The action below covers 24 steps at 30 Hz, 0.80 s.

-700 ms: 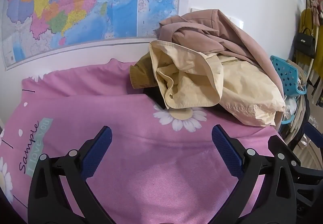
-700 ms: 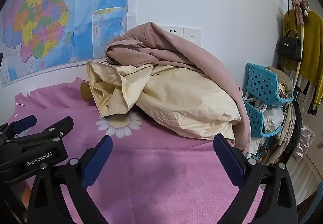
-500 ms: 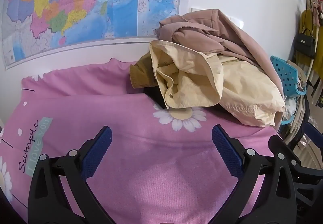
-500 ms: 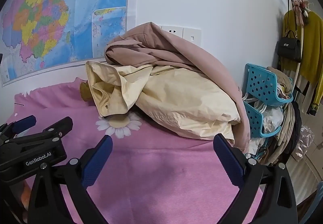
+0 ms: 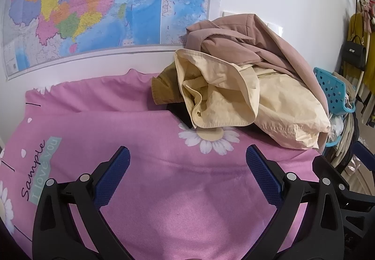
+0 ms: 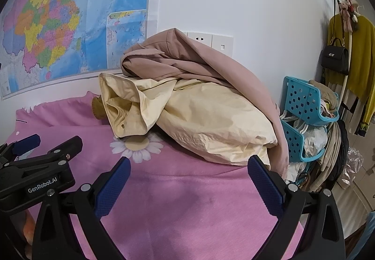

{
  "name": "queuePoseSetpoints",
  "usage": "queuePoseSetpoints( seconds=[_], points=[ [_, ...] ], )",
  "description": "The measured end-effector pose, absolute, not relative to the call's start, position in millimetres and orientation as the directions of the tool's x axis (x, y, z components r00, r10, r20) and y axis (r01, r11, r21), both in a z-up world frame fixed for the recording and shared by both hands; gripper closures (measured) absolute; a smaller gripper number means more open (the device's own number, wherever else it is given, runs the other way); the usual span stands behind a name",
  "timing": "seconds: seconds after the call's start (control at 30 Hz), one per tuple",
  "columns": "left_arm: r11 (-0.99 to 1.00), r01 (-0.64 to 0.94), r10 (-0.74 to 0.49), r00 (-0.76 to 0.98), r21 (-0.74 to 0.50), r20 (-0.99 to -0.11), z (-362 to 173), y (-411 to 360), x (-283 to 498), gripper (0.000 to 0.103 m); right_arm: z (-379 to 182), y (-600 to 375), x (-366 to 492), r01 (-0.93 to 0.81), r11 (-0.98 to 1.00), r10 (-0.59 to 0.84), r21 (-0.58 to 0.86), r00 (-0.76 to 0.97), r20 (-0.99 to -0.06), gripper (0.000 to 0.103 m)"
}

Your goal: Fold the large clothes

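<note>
A heap of large clothes lies at the back of a pink bed sheet (image 5: 117, 133) against the wall: a cream jacket (image 5: 269, 105), a dusty-pink coat (image 5: 257, 39) draped on top, and an olive-brown garment (image 5: 164, 88) under the left side. The same cream jacket (image 6: 211, 119) and pink coat (image 6: 187, 60) show in the right wrist view. My left gripper (image 5: 187, 159) is open and empty, above the sheet in front of the heap. My right gripper (image 6: 188, 166) is open and empty, in front of the heap's right part. Neither touches the clothes.
A large map (image 5: 93, 6) hangs on the wall behind the bed. Blue plastic baskets (image 6: 304, 105) with clothes and hangers stand past the bed's right edge. A coat rack with a yellow garment (image 6: 361, 44) and black handbag (image 6: 335, 56) stands at far right. Wall sockets (image 6: 211, 40) sit behind the heap.
Almost nothing: the right wrist view has crept slightly nearer the heap. Both grippers stay open and empty.
</note>
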<state>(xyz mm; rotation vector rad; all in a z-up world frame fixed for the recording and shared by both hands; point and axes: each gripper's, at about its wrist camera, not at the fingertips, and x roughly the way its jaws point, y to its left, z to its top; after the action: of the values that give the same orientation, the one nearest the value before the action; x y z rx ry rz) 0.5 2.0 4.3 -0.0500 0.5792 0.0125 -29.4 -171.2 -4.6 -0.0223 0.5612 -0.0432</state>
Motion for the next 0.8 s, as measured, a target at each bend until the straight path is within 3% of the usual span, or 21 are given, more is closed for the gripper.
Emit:
queuePoseSetpoints(
  seconds=[0.8],
  points=[
    [0.999,-0.029,0.004,0.836,-0.036,-0.549,9.4,-3.6,10.2,0.005,-3.5,-173.5,-22.7,0.042,0.998,-0.056,-0.039,0.847,-0.529,0.006]
  ],
)
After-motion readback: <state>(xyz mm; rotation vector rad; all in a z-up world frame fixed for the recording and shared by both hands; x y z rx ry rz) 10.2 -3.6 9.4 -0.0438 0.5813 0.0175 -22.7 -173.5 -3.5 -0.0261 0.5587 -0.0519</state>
